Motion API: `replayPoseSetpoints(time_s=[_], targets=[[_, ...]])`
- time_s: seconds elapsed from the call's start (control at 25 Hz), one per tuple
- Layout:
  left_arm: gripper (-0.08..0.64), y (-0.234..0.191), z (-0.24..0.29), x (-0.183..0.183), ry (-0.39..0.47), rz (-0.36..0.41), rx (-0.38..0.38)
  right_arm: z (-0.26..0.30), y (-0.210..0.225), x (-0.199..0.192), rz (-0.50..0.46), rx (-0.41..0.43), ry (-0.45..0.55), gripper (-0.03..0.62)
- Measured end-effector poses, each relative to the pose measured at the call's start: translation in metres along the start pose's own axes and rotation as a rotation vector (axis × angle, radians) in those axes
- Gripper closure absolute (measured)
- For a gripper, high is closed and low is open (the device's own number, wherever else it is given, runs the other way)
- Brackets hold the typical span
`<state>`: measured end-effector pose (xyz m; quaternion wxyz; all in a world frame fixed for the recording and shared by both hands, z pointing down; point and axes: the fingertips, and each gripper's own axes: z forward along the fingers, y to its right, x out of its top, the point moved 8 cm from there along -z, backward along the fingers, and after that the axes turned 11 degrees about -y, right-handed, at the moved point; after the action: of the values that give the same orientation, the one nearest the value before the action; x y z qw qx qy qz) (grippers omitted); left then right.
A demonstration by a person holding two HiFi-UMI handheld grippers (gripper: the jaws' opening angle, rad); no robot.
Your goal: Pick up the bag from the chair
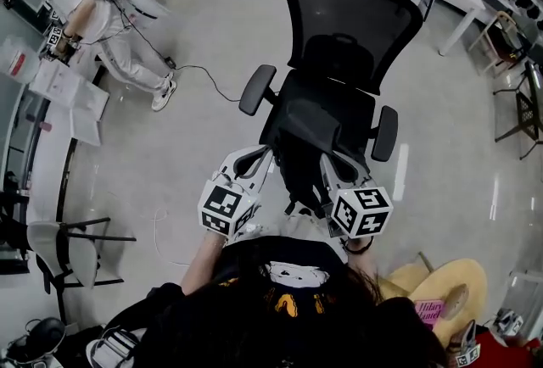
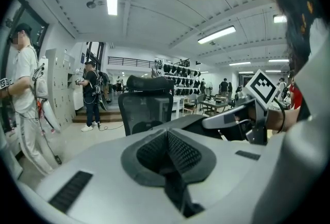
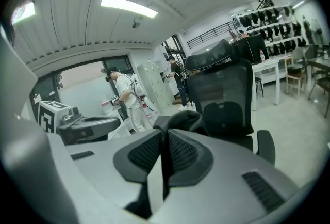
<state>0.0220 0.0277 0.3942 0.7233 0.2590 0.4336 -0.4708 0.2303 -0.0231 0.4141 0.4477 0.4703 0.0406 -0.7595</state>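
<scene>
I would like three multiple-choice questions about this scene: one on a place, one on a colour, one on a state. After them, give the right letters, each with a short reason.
1. Where does the office chair stand?
A. Just beyond the left gripper and the right gripper
B. On its side on the floor
C. On a table

2. What colour is the bag?
A. White
B. Black
C. Yellow

3. How are the right gripper's jaws?
A. Wide apart and empty
B. Shut on the bag
C. Shut on a bottle

Answers:
1 A: in the head view, the chair stands upright straight ahead of both grippers.
2 B: the fabric between the grippers is black.
3 B: the right gripper view shows the jaws together with the bag's dark strap between them.
</scene>
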Motion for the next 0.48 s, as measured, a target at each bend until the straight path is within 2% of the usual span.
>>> replayPoseSetpoints(time_s=[0.48], targets=[[0.551, -0.030, -0.100, -0.054, 0.023, -0.033, 0.048, -0.009, -0.089, -0.015, -0.014, -0.005, 0.037, 0.557]])
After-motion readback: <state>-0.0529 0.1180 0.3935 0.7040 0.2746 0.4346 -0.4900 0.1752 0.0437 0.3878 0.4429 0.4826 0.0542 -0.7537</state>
